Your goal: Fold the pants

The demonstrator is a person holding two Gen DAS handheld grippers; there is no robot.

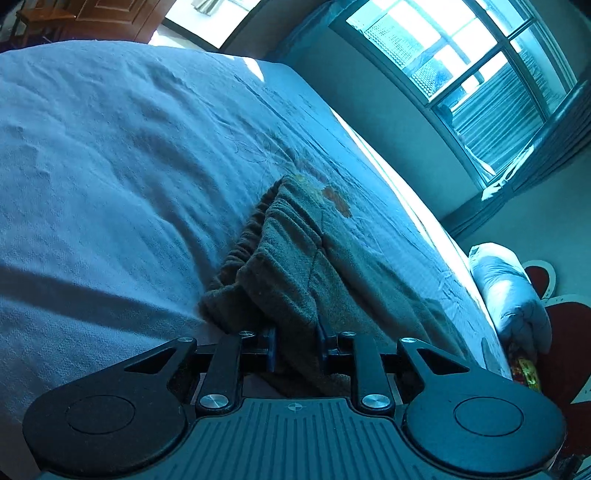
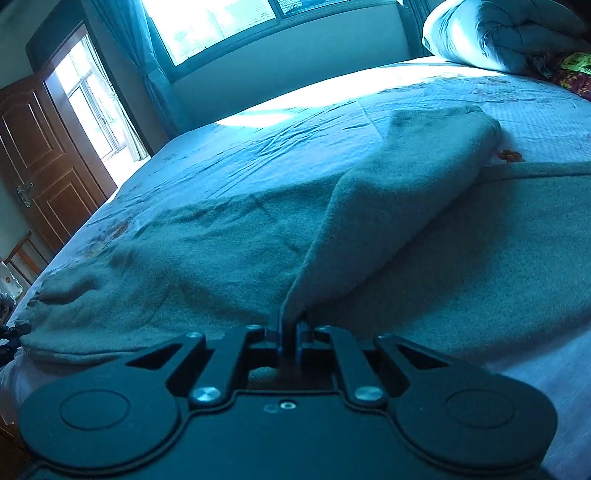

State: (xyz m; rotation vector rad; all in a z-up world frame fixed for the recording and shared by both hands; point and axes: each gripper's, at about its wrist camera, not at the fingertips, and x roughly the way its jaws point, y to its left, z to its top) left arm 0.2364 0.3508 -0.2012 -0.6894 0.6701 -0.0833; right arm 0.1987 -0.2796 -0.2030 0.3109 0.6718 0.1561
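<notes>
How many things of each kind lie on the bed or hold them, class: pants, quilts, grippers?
Pants: 1
Rolled quilt: 1
Grippers: 2, the left gripper and the right gripper, each shut on the pants
Total: 4

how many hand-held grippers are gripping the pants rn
2: the left hand-held gripper clamps the pants by the waistband end; the right hand-held gripper pinches a lifted leg fold.
</notes>
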